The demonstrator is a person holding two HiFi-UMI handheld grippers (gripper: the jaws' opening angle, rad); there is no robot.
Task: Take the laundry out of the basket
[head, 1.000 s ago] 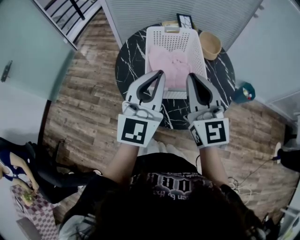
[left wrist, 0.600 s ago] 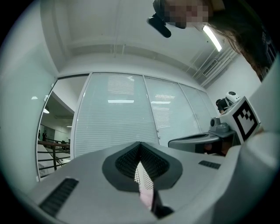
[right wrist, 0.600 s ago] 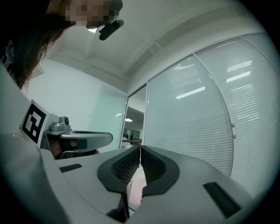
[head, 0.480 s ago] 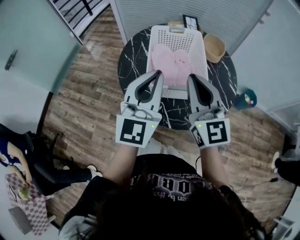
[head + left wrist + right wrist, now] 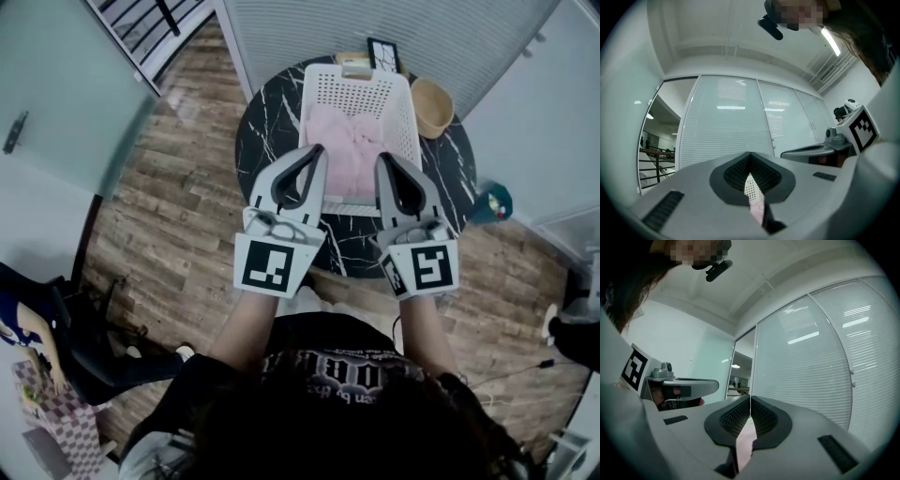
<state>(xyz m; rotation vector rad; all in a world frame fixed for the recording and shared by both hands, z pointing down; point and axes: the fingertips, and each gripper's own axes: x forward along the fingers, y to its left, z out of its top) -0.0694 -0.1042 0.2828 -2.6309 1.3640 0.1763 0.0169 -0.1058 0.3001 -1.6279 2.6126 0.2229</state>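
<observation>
Marble table (image 5: 262, 131) carrying basket (image 5: 356, 86) centrally, reaching far edge; pink laundry (image 5: 352, 141) lying inside. Left gripper (image 5: 319, 148) and right gripper (image 5: 382, 157) hovering over near rim, jaws pressed together, gripping nothing. Risk: descending unopened, they'd be prodding cloth and shoving basket.

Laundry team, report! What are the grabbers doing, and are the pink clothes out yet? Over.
Left gripper and right gripper both shut, empty, at the basket near end. Pink laundry inside, not out yet. Bowl beside basket, not blocking.

Wood-plank floor (image 5: 178, 216) surrounds a round black marble table (image 5: 267, 127); slatted blinds (image 5: 450, 33) far, perhaps a stair railing (image 5: 141, 23) far left.
</observation>
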